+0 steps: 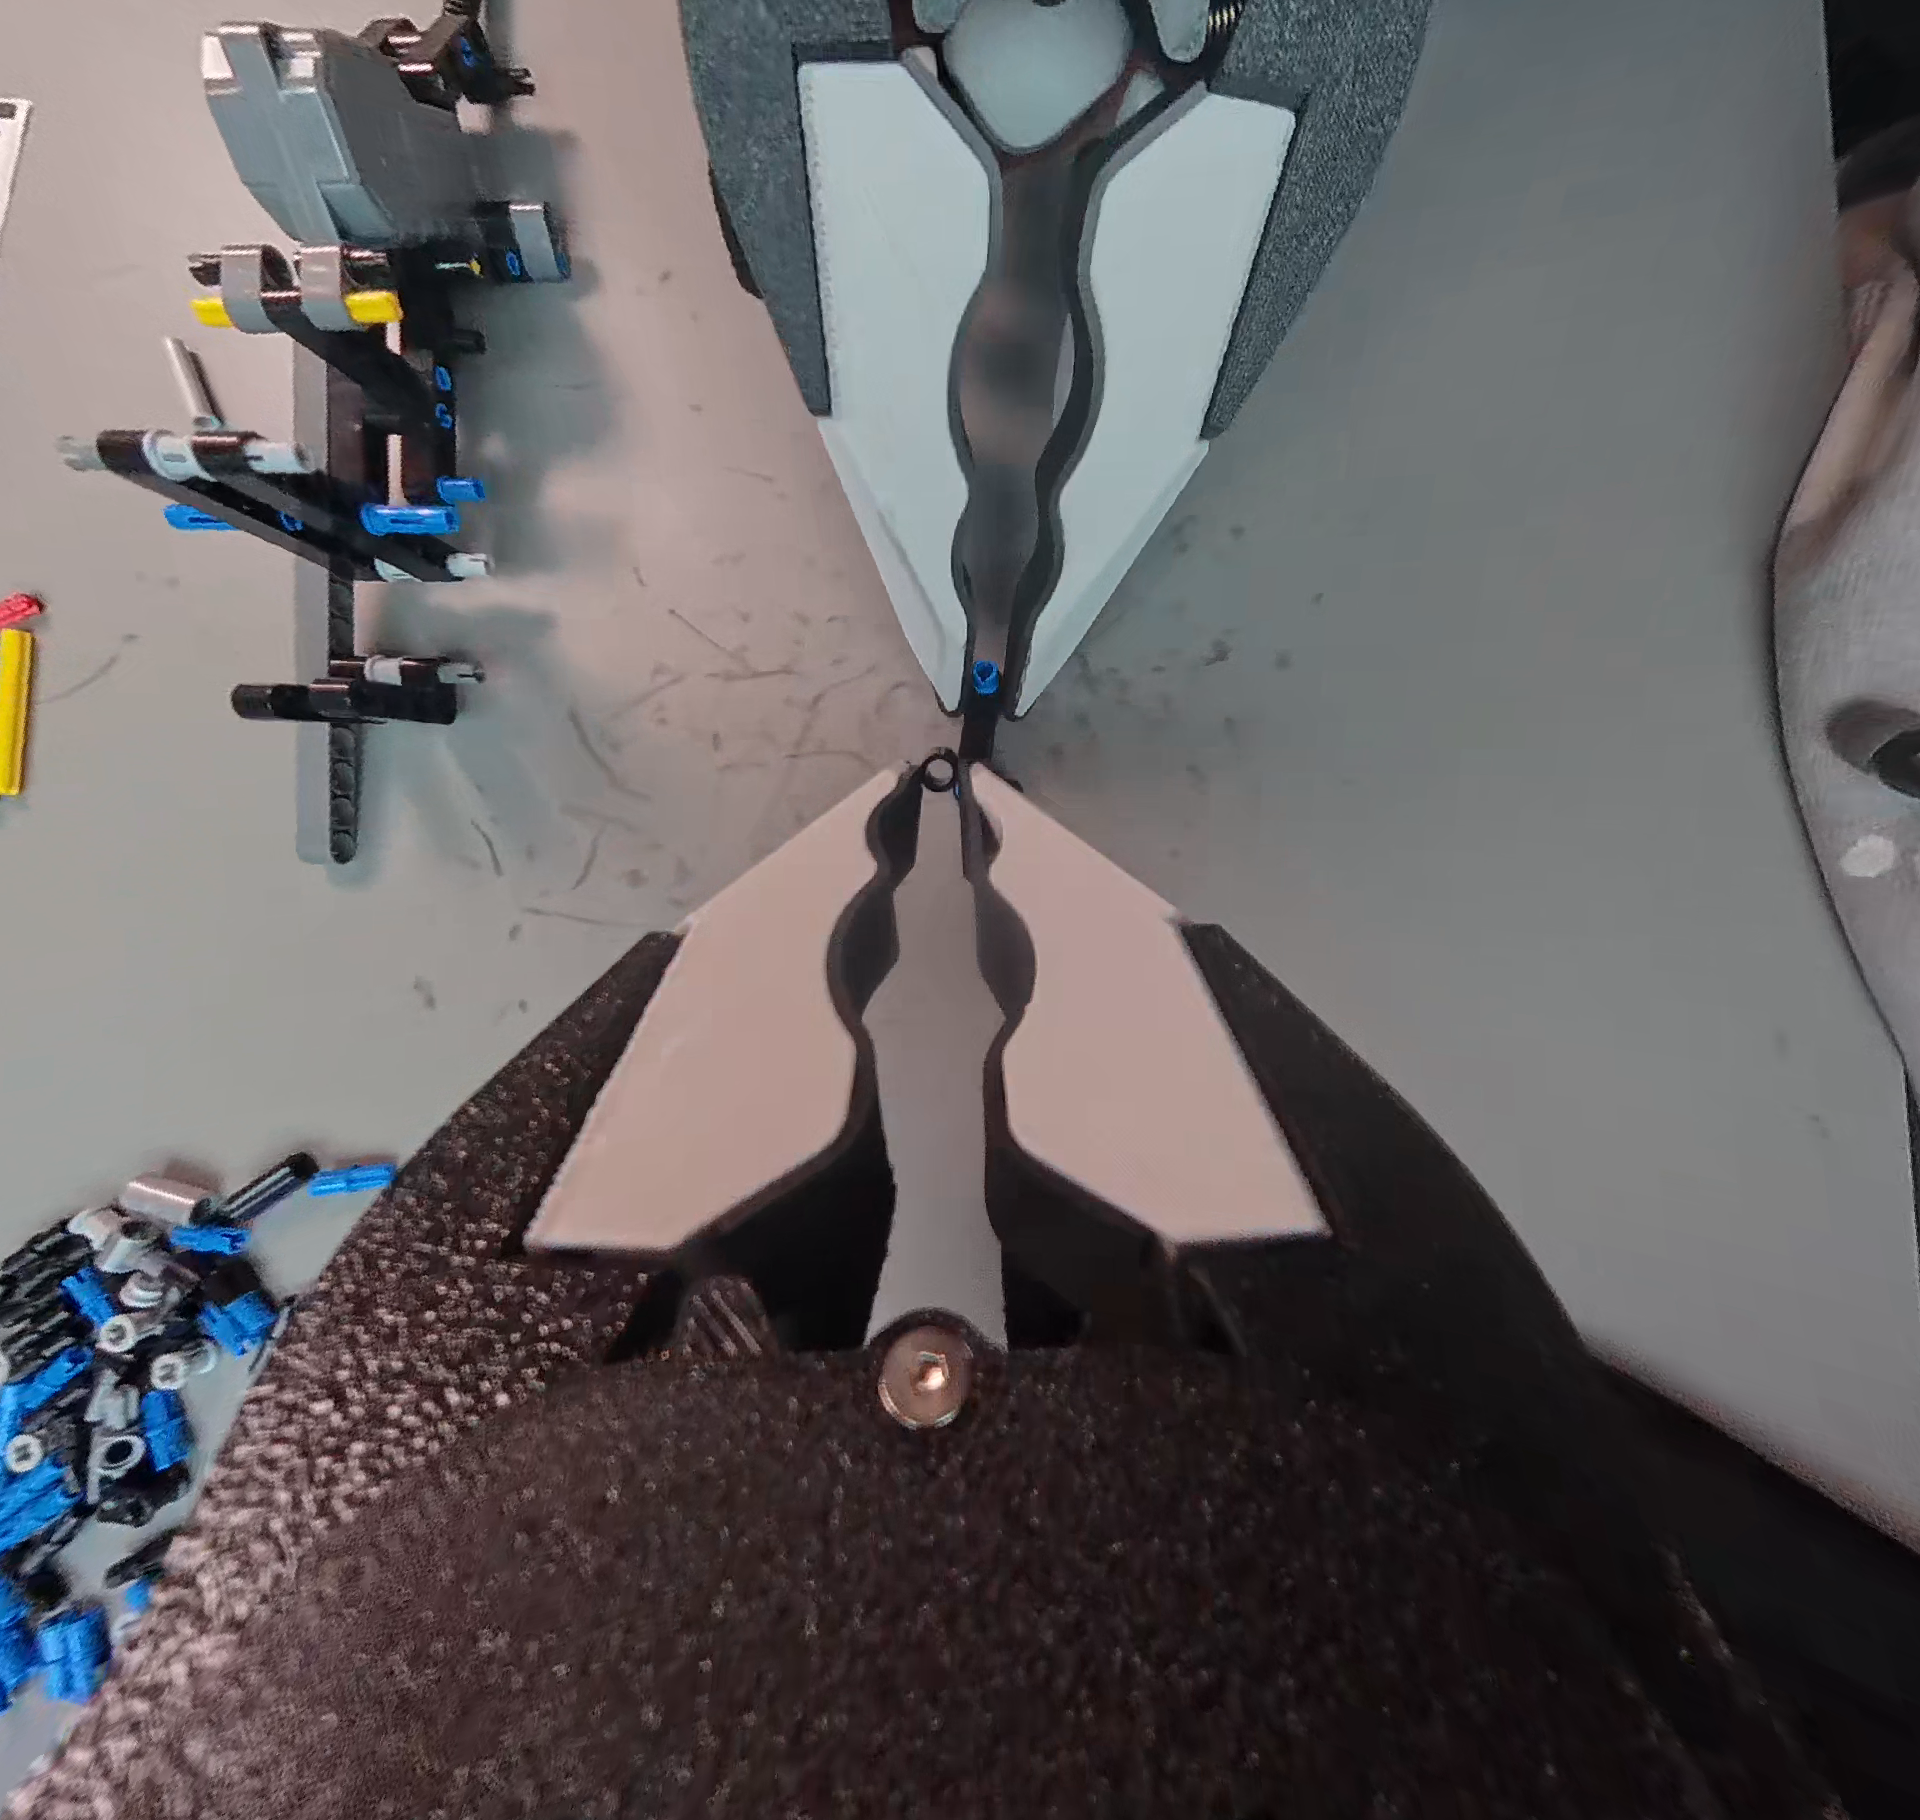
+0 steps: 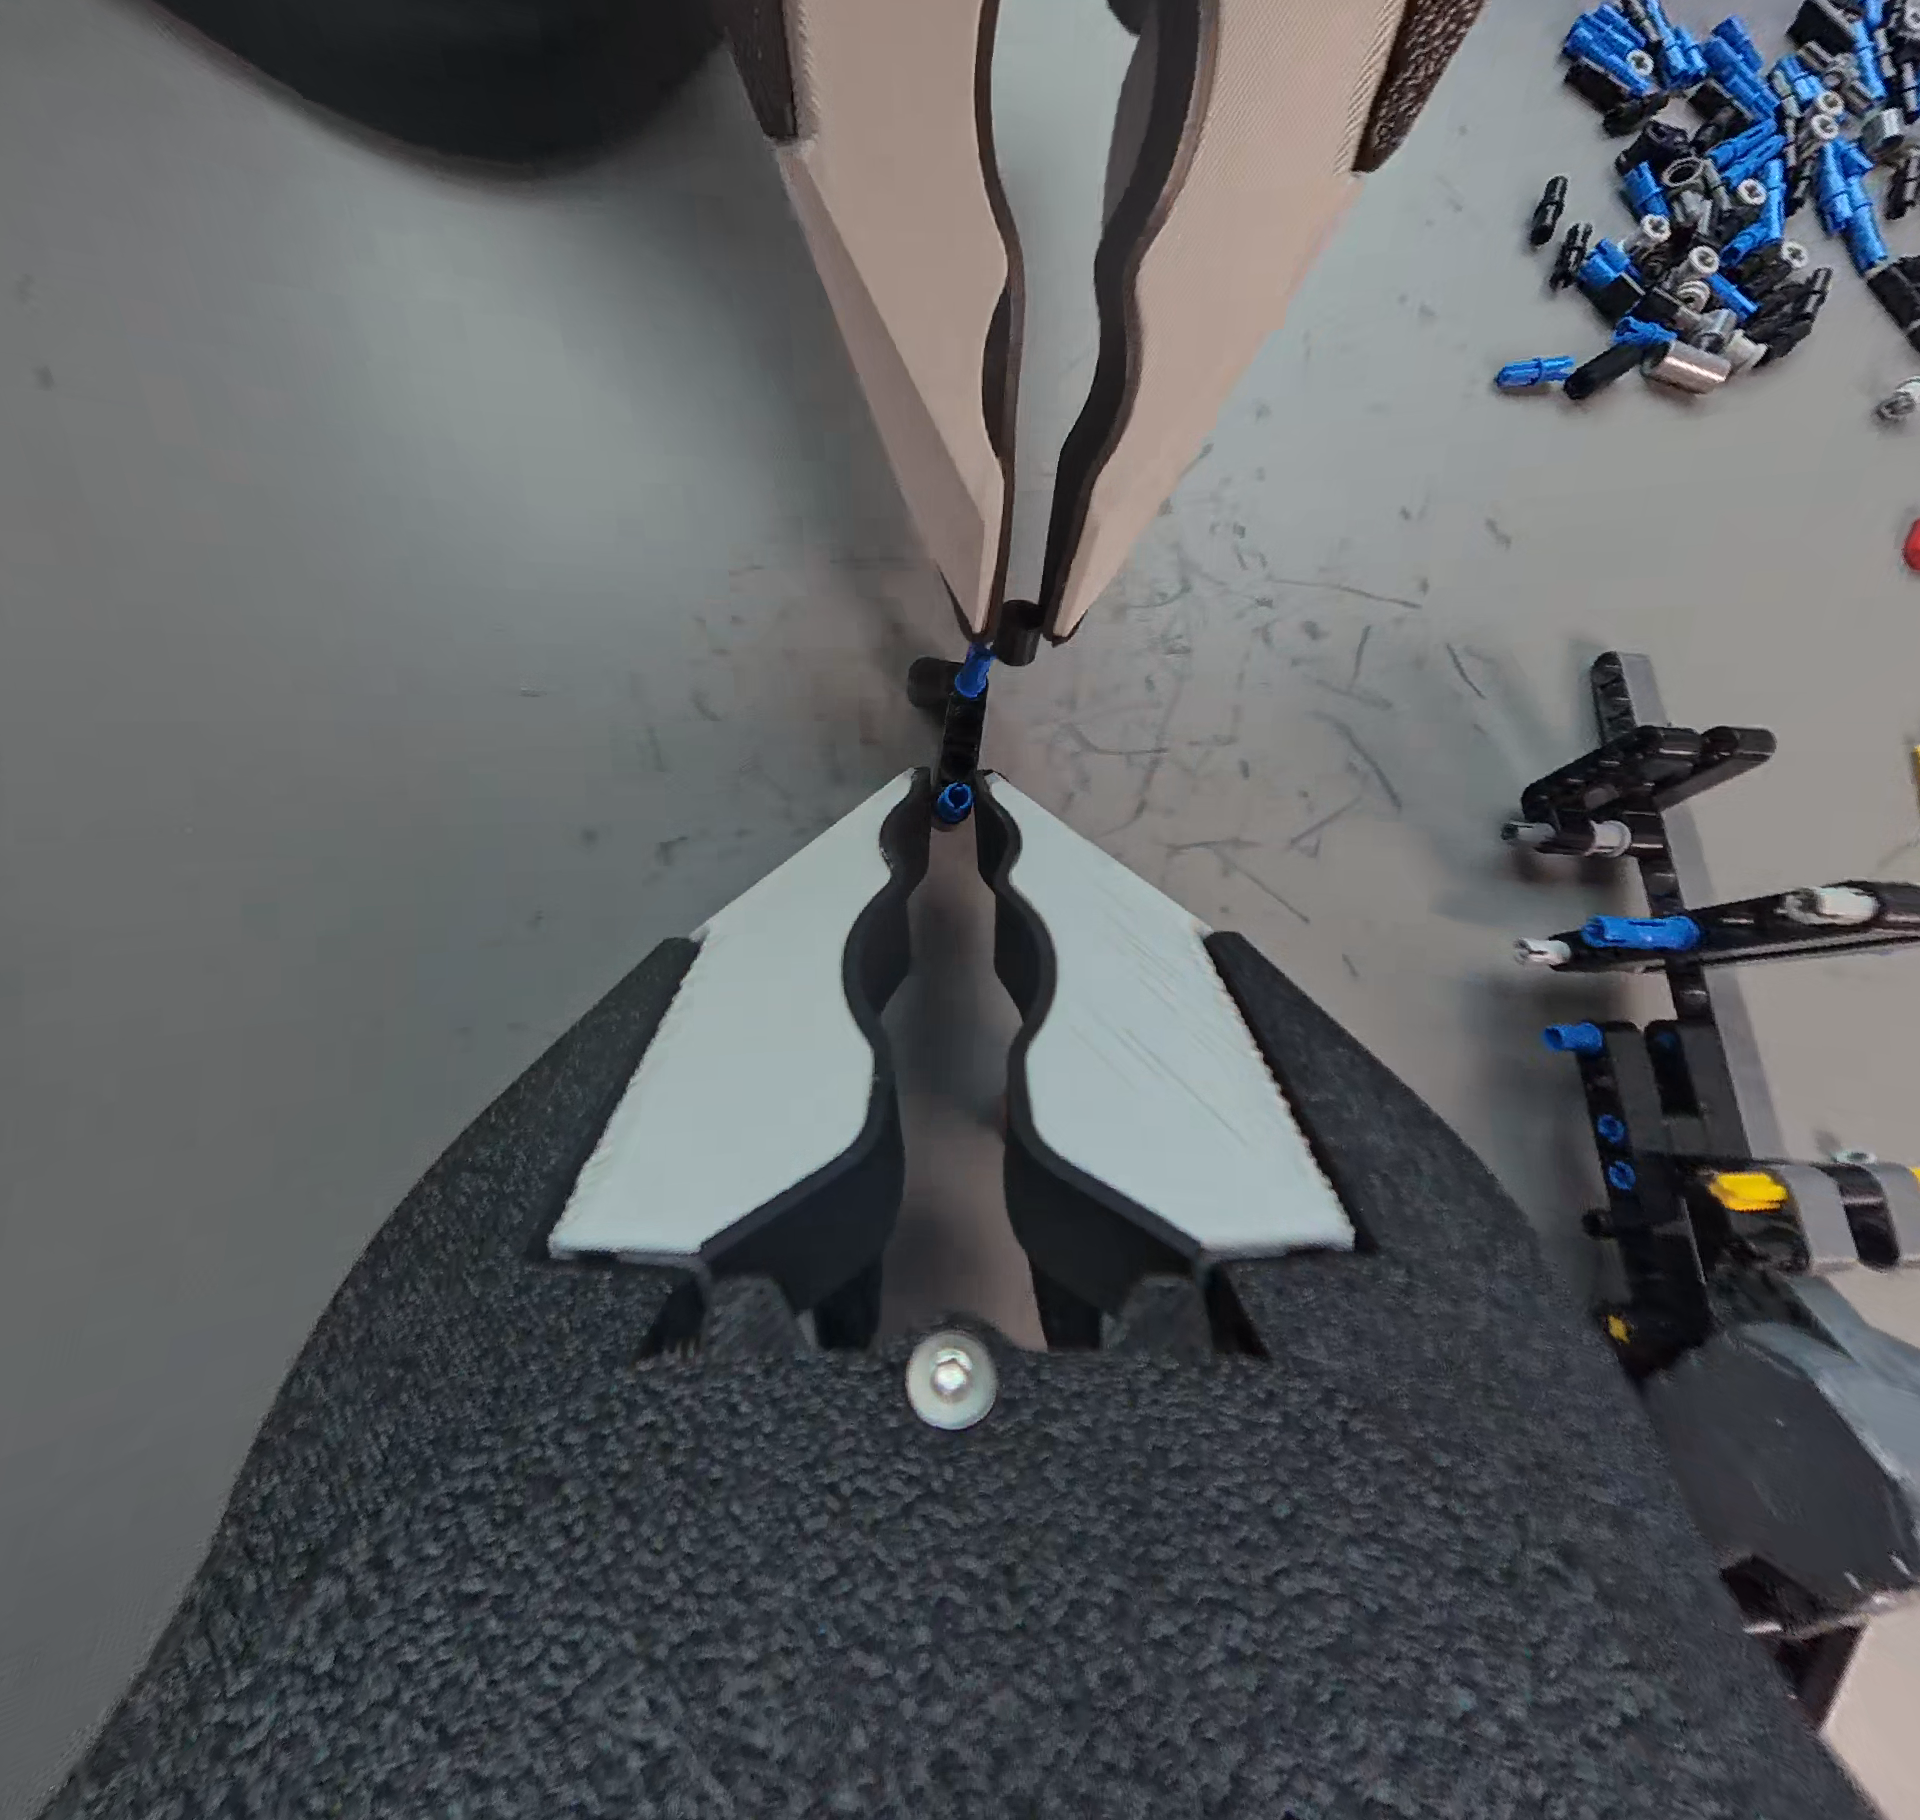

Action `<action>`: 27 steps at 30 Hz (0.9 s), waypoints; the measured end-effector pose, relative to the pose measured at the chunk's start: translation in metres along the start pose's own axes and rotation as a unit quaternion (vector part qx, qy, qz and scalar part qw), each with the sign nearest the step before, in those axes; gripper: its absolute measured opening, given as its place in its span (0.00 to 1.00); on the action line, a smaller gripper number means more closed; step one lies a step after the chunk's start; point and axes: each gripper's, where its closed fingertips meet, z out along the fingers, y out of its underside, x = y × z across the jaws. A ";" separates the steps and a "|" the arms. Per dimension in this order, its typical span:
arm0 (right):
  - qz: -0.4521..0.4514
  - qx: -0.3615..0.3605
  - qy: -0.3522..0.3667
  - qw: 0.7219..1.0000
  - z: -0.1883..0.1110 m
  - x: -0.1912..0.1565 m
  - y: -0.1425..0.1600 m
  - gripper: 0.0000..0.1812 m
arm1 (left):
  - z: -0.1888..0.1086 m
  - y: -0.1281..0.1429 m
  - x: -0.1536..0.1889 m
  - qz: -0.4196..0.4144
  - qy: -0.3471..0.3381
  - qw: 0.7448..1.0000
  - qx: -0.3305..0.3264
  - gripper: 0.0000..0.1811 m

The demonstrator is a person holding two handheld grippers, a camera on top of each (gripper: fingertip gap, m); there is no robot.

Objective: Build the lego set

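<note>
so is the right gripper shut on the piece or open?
Shut: the right gripper has its fingertips pinching the black beam with blue pins.

Between the tan-fingered left tongs (image 1: 951, 783) and the pale grey-fingered right tongs (image 2: 951, 794) sits a black beam (image 2: 961, 731) with blue pins (image 2: 951, 799). Beside them lie a black, grey, yellow and blue model (image 1: 353, 440) and a blue-black-grey heap (image 2: 1745, 181) on a scuffed grey table (image 1: 1455, 523).

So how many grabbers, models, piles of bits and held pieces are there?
Grabbers: 2, the left grabber and the right grabber
Models: 1, the half-built model
Piles: 1, the pile of loose bits
Held pieces: 1, the small black piece
Total: 5
</note>
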 end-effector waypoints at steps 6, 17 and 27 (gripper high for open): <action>-0.002 0.009 -0.003 1.000 -0.001 0.000 0.000 0.04 | -0.005 0.000 0.004 0.068 0.040 0.993 -0.085 0.05; 0.004 0.030 -0.009 0.999 -0.003 0.000 -0.001 0.04 | 0.000 0.003 0.007 0.124 0.068 0.976 -0.167 0.05; 0.014 0.041 -0.009 0.999 -0.007 0.001 0.000 0.04 | 0.003 0.001 0.005 0.137 0.072 0.972 -0.179 0.05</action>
